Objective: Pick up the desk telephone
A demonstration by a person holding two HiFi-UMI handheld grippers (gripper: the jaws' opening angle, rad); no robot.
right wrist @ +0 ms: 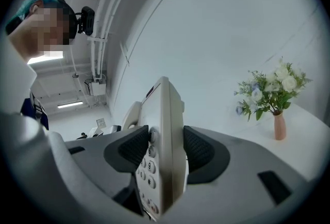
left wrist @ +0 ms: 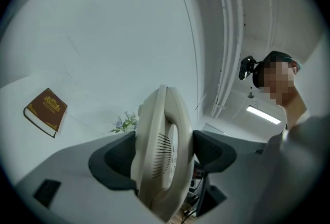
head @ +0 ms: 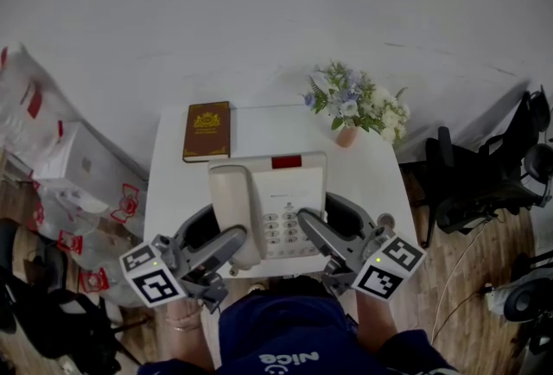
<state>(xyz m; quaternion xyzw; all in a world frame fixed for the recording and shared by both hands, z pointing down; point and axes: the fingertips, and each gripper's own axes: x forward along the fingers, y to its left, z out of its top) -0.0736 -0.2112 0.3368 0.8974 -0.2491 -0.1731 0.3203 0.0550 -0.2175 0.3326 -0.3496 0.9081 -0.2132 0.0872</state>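
The desk telephone point(head: 270, 192) is smooth cream plastic with a soft shine. Its little buttons point(right wrist: 149, 166) look like the same plastic. The left tongs point(left wrist: 165, 155) and right tongs point(right wrist: 166, 149) are dull grey plastic. Their pads point(right wrist: 200, 152) are dark and rubbery, rough with tiny bumps. The marker cubes point(head: 154, 276) are flat black and white, not shiny. The desk point(head: 259, 130) is white, smooth and matt. The book point(head: 206, 130) has a brown cover like leather, with shiny gold print. The vase point(head: 346, 136) is smooth and pink. The floor point(head: 458, 278) is wood planks. The bags point(head: 52, 209) are thin, crinkly plastic.
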